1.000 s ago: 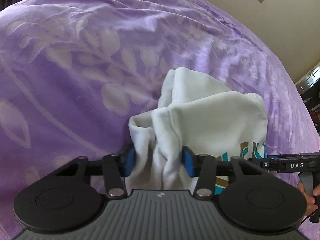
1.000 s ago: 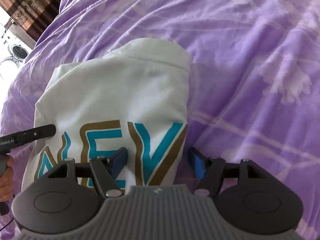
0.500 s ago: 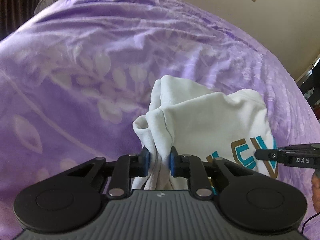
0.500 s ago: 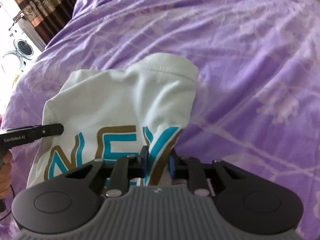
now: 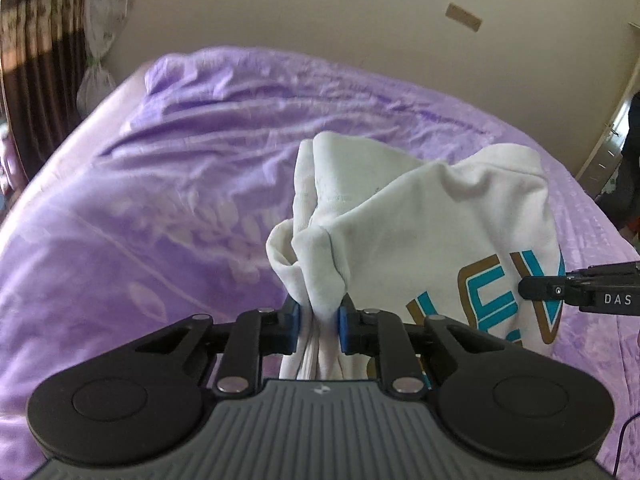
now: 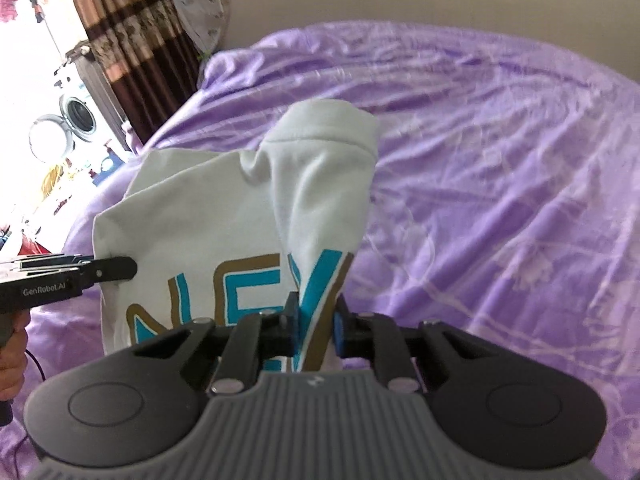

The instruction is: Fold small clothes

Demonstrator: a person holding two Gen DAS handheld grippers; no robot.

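A small white garment [image 5: 420, 216] with teal and gold letters hangs lifted above the purple bedspread [image 5: 160, 208]. My left gripper [image 5: 319, 318] is shut on a bunched white edge of it. My right gripper [image 6: 315, 326] is shut on the printed edge of the same garment [image 6: 224, 216]. The right gripper also shows at the right of the left wrist view [image 5: 580, 288], and the left gripper at the left of the right wrist view [image 6: 68, 276]. The garment's lower part is hidden behind the gripper bodies.
The purple floral bedspread [image 6: 500, 180] covers the bed. A beige wall [image 5: 320, 12] stands behind it. Brown curtains [image 6: 132, 48] and a washing machine [image 6: 76, 114] are at the left. A dark doorway [image 5: 628, 152] is at the far right.
Both grippers closed on the white garment and lifted it off the bedspread. The views tilted up, and the wall and curtains came into sight.
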